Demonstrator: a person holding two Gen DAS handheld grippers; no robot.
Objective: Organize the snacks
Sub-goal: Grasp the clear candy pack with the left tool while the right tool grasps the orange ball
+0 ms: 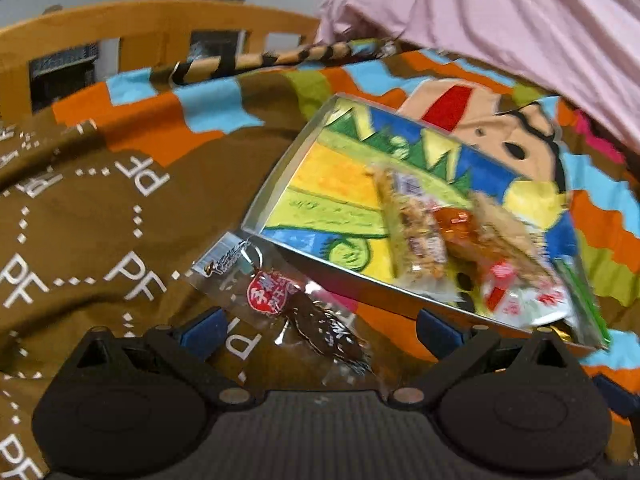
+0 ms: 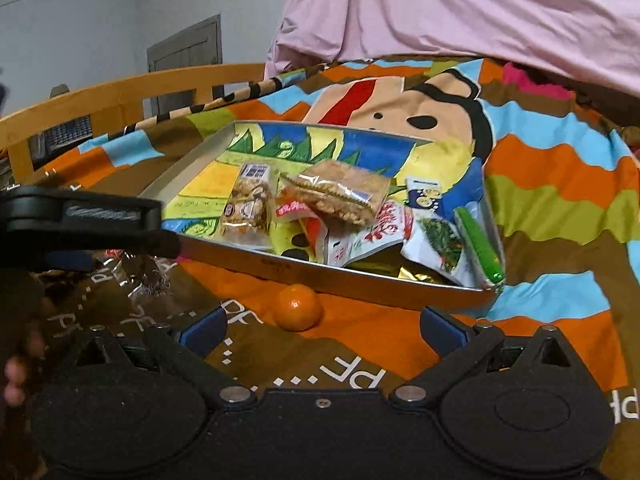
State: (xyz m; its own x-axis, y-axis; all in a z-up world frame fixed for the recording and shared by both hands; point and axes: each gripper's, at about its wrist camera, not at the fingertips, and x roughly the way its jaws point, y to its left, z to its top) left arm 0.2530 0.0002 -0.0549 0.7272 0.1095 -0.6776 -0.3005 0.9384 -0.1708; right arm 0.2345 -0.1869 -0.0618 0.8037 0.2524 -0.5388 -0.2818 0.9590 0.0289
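Several snack packets (image 2: 340, 196) in metal tray (image 2: 360, 280) | mandarin (image 2: 299, 306) outside, beside tray | both grippers spread, empty

A bed with a wooden rail (image 2: 120, 92) carries everything, covered by a bright blanket (image 2: 560, 184) of brown, orange, blue and green bands with a cartoon face. Ahead of the right tool, a metal tray (image 2: 360, 280) sits on the blanket. A small orange (image 2: 298, 307) lies on the blanket just in front of the tray's near wall, between that tool's fingers. Ahead of the left tool, a clear packet (image 1: 296, 312) with a dark snack lies on the blanket, beside the tray's corner. A pink cloth (image 1: 520, 32) is heaped farther back.
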